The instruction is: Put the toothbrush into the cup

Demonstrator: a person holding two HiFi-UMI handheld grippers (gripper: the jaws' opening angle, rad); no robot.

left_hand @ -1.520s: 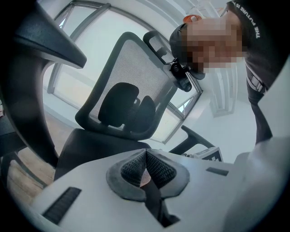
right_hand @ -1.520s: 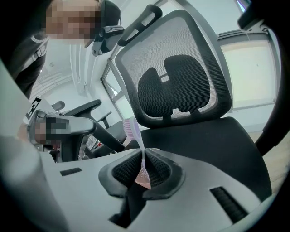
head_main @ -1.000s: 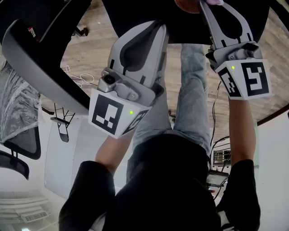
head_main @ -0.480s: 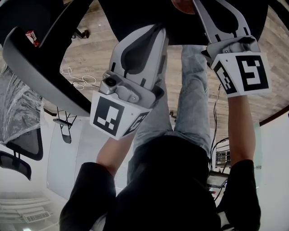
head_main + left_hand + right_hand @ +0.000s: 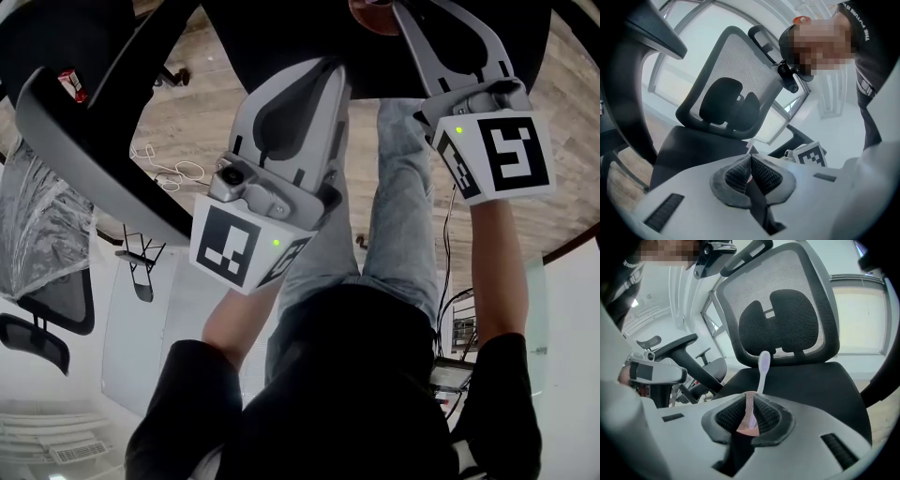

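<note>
Before a black mesh office chair (image 5: 787,296), the right tongs (image 5: 750,401) pinch the toothbrush (image 5: 761,373) — head jutting past the pads — and the left tongs (image 5: 750,164) are closed, pad against pad.

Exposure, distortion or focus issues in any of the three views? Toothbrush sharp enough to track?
Head view: wide-angle bend, lower-left whites nearly clipped, no motion blur. Left gripper view: strong fisheye, dark vignette at the corners, glare behind the black mesh office chair. Right gripper view: same fisheye, window blown out; the white-headed toothbrush with a glittery pink handle in the right claw is sharp.
</note>
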